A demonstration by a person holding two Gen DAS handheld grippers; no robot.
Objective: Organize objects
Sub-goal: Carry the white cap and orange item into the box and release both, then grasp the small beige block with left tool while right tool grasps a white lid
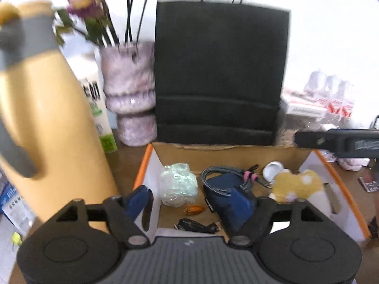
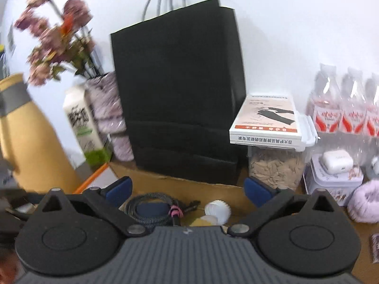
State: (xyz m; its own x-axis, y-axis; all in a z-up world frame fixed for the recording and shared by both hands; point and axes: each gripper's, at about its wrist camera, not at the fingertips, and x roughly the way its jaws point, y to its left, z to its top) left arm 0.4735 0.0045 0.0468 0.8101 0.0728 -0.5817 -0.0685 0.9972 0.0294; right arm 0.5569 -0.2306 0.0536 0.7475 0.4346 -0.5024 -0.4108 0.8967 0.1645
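- While my left gripper (image 1: 189,203) hangs over the cardboard box (image 1: 227,152), its blue-padded jaws stand wide apart, holding nothing; the left finger (image 1: 136,201) sits just outside the box's left wall.
- My right gripper (image 2: 188,190) is spread equally wide and grips nothing, poised above the box's far edge.
- Between and just ahead of my left jaws lie the box's contents: a crumpled clear plastic bag (image 1: 177,184), a navy pouch (image 1: 222,189) with a coiled braided cable (image 1: 227,177) on top, a white cap (image 1: 272,169), a yellow spotted plush (image 1: 298,185), a small orange item (image 1: 194,210) and a black cord (image 1: 196,227).
- Only the left view shows the bag, plush and orange item, plus my other gripper entering from the right.
- Only the right view shows, right of the jaws, a clear container of seeds (image 2: 274,168) under a white book (image 2: 265,120), water bottles (image 2: 350,108), a tin (image 2: 331,179) topped by an earbud case (image 2: 336,161), and a pink scrunchie (image 2: 364,201).
- Both views show a black paper bag (image 1: 220,71) behind the box, with a vase of flowers (image 1: 130,90), a milk carton (image 2: 83,127) and a yellow jug (image 1: 47,118) to its left.
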